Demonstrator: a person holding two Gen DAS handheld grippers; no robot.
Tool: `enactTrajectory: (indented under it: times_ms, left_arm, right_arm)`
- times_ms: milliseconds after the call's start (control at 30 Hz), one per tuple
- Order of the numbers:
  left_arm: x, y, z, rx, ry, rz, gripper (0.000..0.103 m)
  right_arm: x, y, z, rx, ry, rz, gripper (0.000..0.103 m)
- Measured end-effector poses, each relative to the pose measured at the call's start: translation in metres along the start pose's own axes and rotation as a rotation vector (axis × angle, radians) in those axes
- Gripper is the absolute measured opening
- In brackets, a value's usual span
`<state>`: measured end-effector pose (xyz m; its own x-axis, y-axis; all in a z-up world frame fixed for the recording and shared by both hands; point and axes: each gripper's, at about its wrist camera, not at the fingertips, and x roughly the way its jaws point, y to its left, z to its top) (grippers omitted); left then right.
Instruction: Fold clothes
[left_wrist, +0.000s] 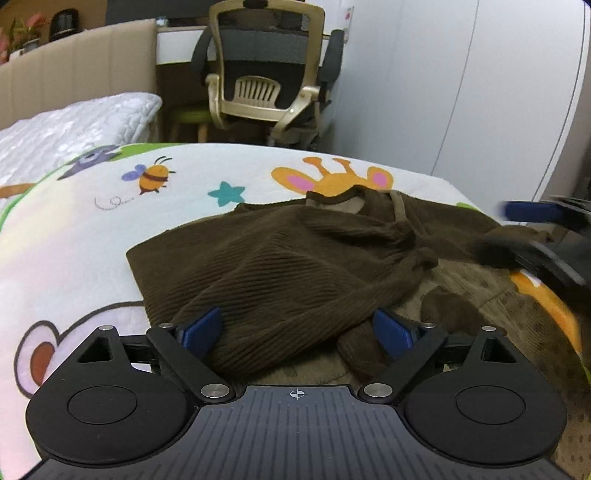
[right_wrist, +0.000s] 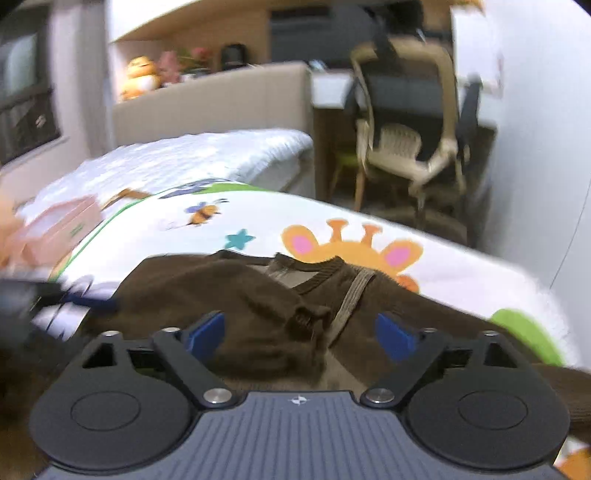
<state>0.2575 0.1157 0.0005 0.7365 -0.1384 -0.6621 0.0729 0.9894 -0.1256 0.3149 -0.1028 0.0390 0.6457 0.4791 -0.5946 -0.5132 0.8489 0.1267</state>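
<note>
A dark brown ribbed sweater (left_wrist: 280, 258) lies partly folded on a cartoon-print blanket (left_wrist: 110, 221), its neckline (left_wrist: 340, 201) at the far side and a sleeve draped across it. A lighter brown dotted garment (left_wrist: 480, 291) shows under it at the right. My left gripper (left_wrist: 297, 330) hovers over the near fold, blue pads spread wide, cloth below but not pinched. In the right wrist view my right gripper (right_wrist: 300, 332) is open above the sweater (right_wrist: 221, 288) near its collar (right_wrist: 317, 277). The right gripper (left_wrist: 535, 229) appears blurred at the right edge of the left wrist view.
The blanket covers a bed with a white quilted mattress (left_wrist: 74, 122) and a beige headboard (left_wrist: 74, 62). Past the bed stands an office chair (left_wrist: 266, 70) at a desk. A white wall (left_wrist: 461, 92) runs along the right. A pink box (right_wrist: 59, 229) lies at the left.
</note>
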Motion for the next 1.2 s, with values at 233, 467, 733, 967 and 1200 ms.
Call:
enactTrajectory:
  times_ms: [233, 467, 733, 967, 1200]
  left_arm:
    - [-0.025, 0.022, -0.011, -0.039, -0.028, -0.048, 0.096]
    - [-0.047, 0.042, -0.009, -0.071, -0.085, -0.097, 0.097]
    - [-0.022, 0.028, -0.012, -0.099, -0.016, -0.124, 0.099]
    - [-0.035, 0.027, -0.028, -0.066, 0.023, -0.103, 0.099]
    - [-0.06, 0.053, -0.04, -0.21, 0.043, -0.081, 0.099]
  right_arm:
    - [0.046, 0.005, -0.004, -0.006, 0.038, -0.004, 0.023]
    - [0.015, 0.011, 0.02, -0.082, -0.113, -0.083, 0.015]
    - [-0.026, -0.069, -0.001, 0.112, -0.065, -0.143, 0.057]
    - [-0.148, -0.204, -0.047, 0.525, -0.209, -0.367, 0.061]
    - [-0.147, -0.279, -0.118, 0.976, -0.172, -0.265, 0.062]
